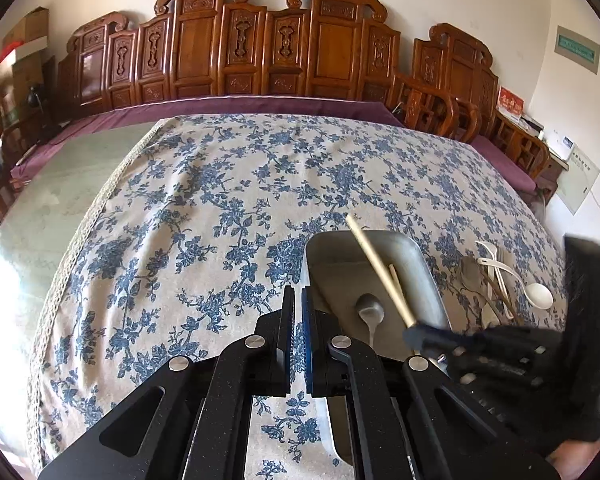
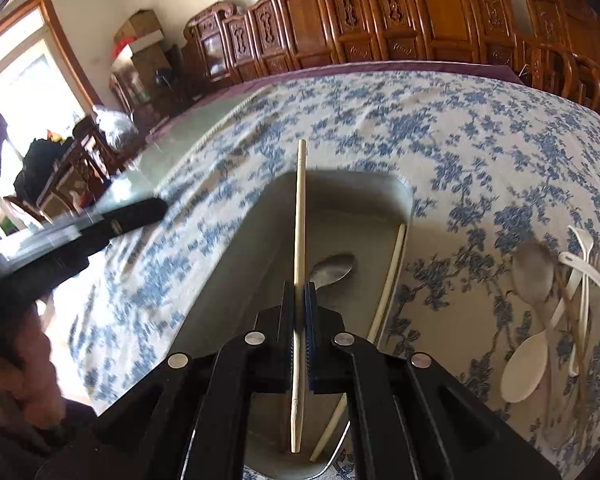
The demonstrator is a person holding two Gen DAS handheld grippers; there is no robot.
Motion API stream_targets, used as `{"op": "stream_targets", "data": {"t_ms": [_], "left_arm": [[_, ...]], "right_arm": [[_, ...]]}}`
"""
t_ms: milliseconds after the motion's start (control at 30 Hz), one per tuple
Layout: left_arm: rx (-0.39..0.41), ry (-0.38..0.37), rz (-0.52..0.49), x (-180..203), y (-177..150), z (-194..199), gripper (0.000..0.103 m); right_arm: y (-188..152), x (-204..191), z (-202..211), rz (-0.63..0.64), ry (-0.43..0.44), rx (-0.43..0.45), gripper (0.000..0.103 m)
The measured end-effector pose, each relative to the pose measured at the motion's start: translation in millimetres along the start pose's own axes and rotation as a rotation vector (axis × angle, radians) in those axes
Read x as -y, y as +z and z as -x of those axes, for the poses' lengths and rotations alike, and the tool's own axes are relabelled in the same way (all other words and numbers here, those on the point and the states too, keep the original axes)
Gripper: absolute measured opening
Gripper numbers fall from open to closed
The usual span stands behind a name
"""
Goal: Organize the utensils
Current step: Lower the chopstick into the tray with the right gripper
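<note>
A grey metal tray (image 2: pixel 396 192) lies on the blue-flowered tablecloth. Inside it rest a metal spoon (image 2: pixel 334 266) and one pale chopstick (image 2: pixel 390 280) along its right wall. My right gripper (image 2: pixel 299 294) is shut on a second pale chopstick (image 2: pixel 301 208), held above the tray and pointing away from me. In the left wrist view that chopstick (image 1: pixel 374 264) slants over the tray (image 1: pixel 420 258), with the spoon (image 1: pixel 370 308) below it. My left gripper (image 1: pixel 297 300) is shut with nothing in it, just left of the tray over the cloth.
Right of the tray lies a heap of utensils: a metal spoon (image 2: pixel 534 270), white plastic spoons (image 2: pixel 526 368) and brown sticks (image 2: pixel 572 308). Carved wooden chairs (image 1: pixel 240 48) line the far side. Bare green tabletop (image 1: pixel 60 192) shows at the left.
</note>
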State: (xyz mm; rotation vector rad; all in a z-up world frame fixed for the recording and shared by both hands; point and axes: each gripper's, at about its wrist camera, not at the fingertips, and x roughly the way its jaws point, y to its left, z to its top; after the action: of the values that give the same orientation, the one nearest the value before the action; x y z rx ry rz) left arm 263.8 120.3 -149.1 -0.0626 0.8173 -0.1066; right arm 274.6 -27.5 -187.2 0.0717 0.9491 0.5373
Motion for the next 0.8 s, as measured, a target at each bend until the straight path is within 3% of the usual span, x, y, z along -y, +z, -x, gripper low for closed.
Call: {"op": "stream_targets", "data": {"t_ms": [367, 500, 633, 800], "left_arm": [[0.017, -0.017, 0.003, 6.1, 1.7, 8.4, 0.001], [0.03, -0.03, -0.001, 15.0, 2.6, 12.3, 0.001], [0.026, -0.053, -0.013, 29.5, 1.3, 9.9, 0.001], [0.023, -0.08, -0.046, 54.9, -0.8, 5.7, 0.014]], "right_arm": [[-2.5, -0.6, -2.6, 0.025, -0.003, 0.015, 0.009], [-1.3, 6.7, 23.4, 0.046, 0.02, 0.063, 0.009], [-3.7, 28.3, 58.2, 0.077, -0.013, 0.102, 0.009], [-12.7, 67.7, 94.0, 0.124, -0.113, 0.123, 0.009]]}}
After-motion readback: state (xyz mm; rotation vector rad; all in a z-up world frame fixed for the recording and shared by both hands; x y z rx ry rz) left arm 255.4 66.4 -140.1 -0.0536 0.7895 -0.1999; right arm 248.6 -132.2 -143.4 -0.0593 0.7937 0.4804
